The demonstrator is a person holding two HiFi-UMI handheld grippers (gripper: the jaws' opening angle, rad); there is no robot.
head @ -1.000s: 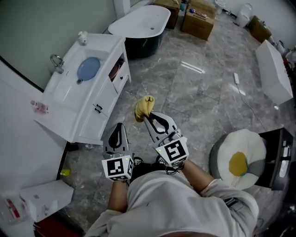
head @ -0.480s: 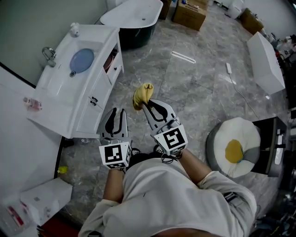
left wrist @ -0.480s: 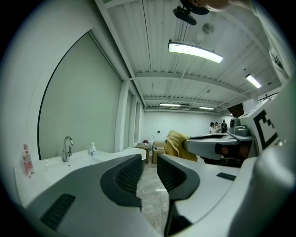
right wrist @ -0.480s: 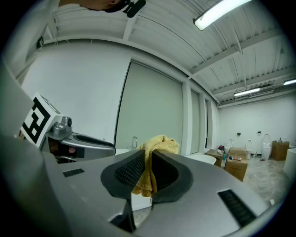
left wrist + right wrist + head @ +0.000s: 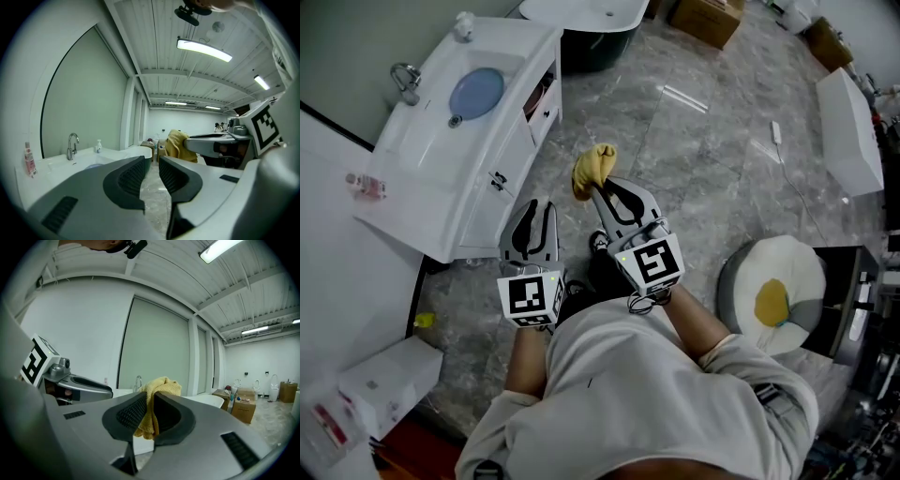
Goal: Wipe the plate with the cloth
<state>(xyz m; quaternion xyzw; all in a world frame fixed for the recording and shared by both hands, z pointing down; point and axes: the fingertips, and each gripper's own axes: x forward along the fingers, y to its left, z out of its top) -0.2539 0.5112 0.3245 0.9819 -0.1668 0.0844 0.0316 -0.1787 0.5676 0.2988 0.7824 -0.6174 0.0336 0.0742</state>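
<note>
A blue plate [image 5: 478, 89] lies in the basin of a white vanity [image 5: 422, 178] at the upper left of the head view. My right gripper [image 5: 598, 190] [image 5: 150, 406] is held in the air above the floor, shut on a yellow cloth [image 5: 591, 167] [image 5: 161, 385] that bunches up beyond its tips. My left gripper [image 5: 542, 206] [image 5: 151, 166] hangs beside it, nearer the vanity's front. Its jaws stand a narrow gap apart with nothing between them. The cloth [image 5: 176, 143] also shows at the right of the left gripper view. Both grippers are well short of the plate.
A faucet [image 5: 405, 80] and a soap bottle [image 5: 465, 25] stand on the vanity, with a pink bottle [image 5: 364, 185] near its front corner. A bathtub [image 5: 581, 14] is behind it. A white and yellow cushion [image 5: 778, 300] sits on a stool at the right.
The head view has shifted, and the vanity now sits a little further right in frame. Both grippers keep their pose and the cloth stays in the right one.
</note>
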